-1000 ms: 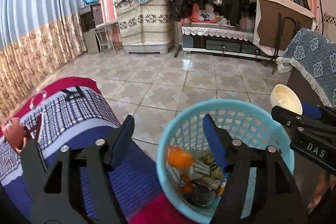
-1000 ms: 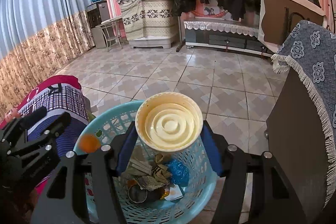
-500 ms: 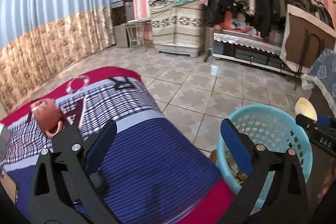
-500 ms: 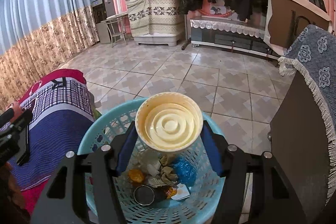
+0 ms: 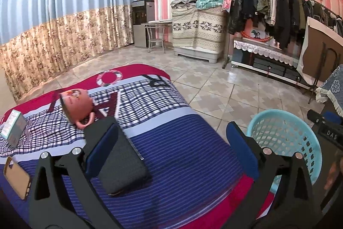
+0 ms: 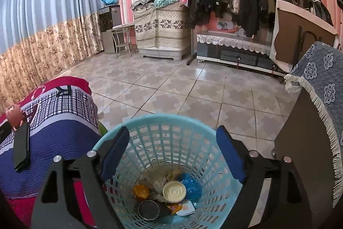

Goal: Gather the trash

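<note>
A light blue plastic basket [image 6: 150, 123] stands on the floor beside the covered table; it also shows at the right in the left wrist view [image 5: 285, 128]. Inside lie a cream paper cup [image 6: 174, 191], an orange peel [image 6: 141, 190], a blue wrapper [image 6: 193, 187], a tin can [image 6: 148, 210] and other scraps. My right gripper [image 6: 172, 156] is open and empty above the basket. My left gripper [image 5: 171, 149] is open and empty above the table, over a black wallet [image 5: 120, 162].
The table's striped blue and red cloth [image 5: 182, 143] carries a pink mug on its side [image 5: 76, 104], a small box [image 5: 14, 128] and a tan phone case [image 5: 16, 179]. A dark cabinet with a fringed blue cover [image 6: 317, 89] stands right of the basket.
My right gripper opened and the cream cup dropped into the basket. My left gripper swung left from over the basket to over the table.
</note>
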Tool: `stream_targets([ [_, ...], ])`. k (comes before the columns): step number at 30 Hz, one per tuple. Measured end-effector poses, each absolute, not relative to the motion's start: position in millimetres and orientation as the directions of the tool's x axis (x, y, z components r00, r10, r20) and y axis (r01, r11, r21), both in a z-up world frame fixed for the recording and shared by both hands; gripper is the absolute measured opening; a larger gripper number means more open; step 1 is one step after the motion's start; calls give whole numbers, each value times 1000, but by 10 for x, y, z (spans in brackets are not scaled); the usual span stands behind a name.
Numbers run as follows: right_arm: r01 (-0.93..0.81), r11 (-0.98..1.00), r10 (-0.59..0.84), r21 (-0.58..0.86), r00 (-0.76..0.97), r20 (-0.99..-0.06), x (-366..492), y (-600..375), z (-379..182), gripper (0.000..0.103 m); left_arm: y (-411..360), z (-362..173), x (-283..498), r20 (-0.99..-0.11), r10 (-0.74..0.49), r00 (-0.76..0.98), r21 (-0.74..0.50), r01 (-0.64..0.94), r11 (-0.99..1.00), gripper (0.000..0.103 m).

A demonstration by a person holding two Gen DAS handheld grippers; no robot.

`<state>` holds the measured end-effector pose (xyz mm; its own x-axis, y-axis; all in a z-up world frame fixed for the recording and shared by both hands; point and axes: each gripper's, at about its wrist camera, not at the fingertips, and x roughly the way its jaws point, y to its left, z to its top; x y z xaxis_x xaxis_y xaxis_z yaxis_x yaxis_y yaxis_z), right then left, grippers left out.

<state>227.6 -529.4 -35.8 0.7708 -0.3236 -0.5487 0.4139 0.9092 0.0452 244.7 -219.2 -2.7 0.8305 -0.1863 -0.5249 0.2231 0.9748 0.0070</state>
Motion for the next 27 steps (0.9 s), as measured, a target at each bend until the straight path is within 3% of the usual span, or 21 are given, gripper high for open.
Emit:
stream_targets([
  [2, 417, 908, -322, 51, 770, -551, 2275, -5307, -357, 86, -2108, -28, 2399, -521, -166, 838, 24, 208, 978, 97],
  [4, 420, 906, -321, 59, 771, -550, 2265, -5319, -359, 96, -2014, -19, 2341, -518, -144, 843, 37, 191, 981, 97],
  [18, 305, 945, -196, 121, 821, -536, 2180, -4856, -351, 99, -972, 73, 1760, -483, -32, 875, 33, 54, 998, 97],
  [22, 243, 961, -142, 134, 846, -514, 2042, -4594, -271, 99, -640, 75, 1533, -524, -1, 852, 12, 8, 1000, 97],
  [27, 185, 975, -112, 127, 890, -442, 1836, -4171, -14, 99, -338, 178, 1079, -450, 91, 888, 19, -93, 996, 97],
])
